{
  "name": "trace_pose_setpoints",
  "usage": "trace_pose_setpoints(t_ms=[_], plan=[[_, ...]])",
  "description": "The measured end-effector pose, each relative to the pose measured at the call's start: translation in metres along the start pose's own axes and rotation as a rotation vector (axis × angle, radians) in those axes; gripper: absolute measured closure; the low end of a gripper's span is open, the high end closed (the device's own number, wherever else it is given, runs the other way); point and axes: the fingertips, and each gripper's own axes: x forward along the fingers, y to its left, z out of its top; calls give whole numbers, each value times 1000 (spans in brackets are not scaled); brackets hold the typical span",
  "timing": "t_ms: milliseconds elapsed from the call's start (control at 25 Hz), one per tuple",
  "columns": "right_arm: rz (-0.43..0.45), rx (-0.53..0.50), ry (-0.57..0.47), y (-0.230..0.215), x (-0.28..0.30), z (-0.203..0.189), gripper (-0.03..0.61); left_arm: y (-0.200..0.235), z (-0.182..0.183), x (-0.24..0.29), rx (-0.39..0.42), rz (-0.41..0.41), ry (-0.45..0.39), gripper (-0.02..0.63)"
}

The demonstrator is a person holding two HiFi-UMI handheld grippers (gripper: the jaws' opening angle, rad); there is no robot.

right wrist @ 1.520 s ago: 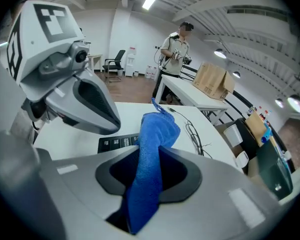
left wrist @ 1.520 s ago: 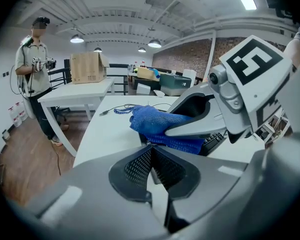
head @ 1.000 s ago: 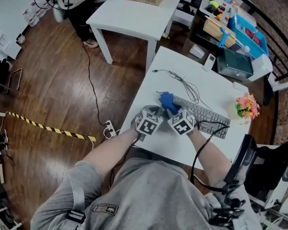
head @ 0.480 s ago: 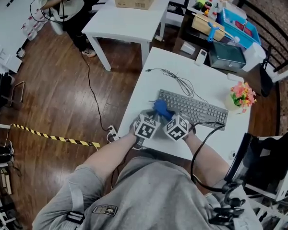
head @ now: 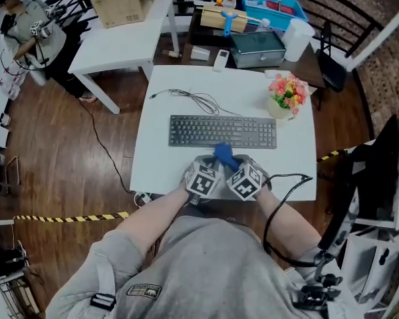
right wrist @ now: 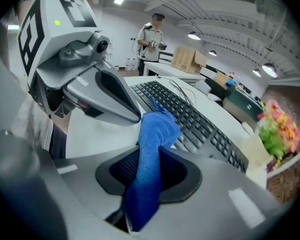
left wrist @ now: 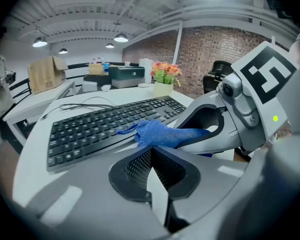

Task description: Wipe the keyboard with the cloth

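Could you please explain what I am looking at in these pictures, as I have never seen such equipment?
There is no robot: a person holds a two-jaw gripper in each hand. The overhead picture comes from a camera on the person's head; the other two come from cameras riding on each gripper, looking along its jaws. On the white table are a keyboard, a loose cable and a pot of flowers. The right gripper is clamped on a blue cloth; the left gripper is shut and empty.
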Motion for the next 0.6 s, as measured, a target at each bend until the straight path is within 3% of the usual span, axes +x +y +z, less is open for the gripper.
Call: trace_pose_setpoints(t_ms=[280, 600], plan=[[-78, 192, 47, -26, -50, -109, 463, -91, 5, 29, 71, -61, 28, 620], [-78, 174, -12, -32, -49, -115, 460, -107, -6, 18, 73, 12, 41, 620]])
